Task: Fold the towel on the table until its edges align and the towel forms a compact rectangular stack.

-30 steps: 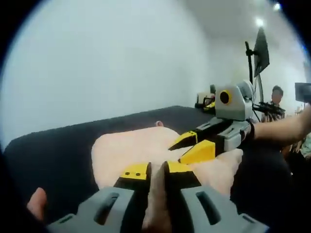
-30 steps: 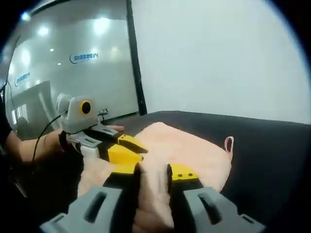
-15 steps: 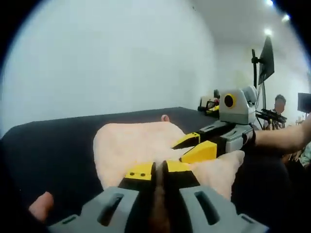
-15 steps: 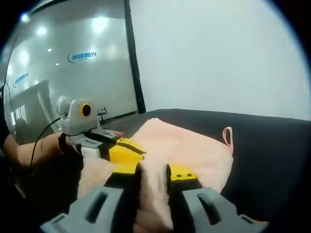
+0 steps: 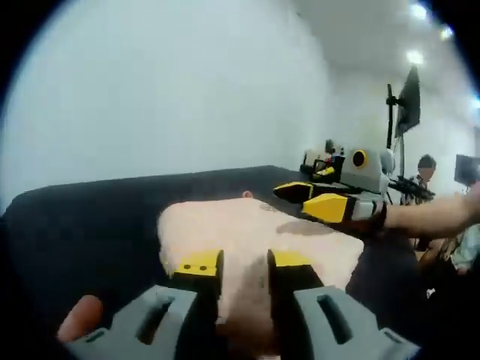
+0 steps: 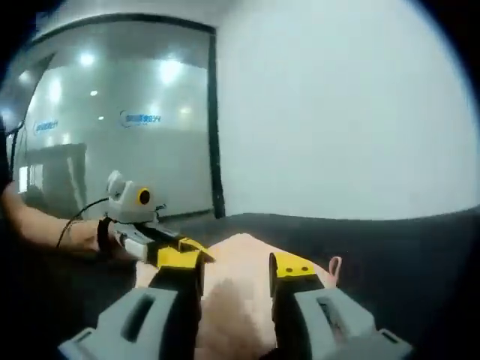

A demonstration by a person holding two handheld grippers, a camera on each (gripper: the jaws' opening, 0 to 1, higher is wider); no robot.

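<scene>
White wall (image 5: 150, 97), glass partition (image 6: 112, 142), monitor on stand (image 5: 405, 97)

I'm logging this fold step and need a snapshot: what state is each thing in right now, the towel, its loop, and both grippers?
towel: folded, lying flat on the black table, not gripped.
hanging loop: sticking up at the towel's edge.
left gripper: jaws open, above the towel's near edge.
right gripper: jaws open, over the towel, holding nothing.
</scene>
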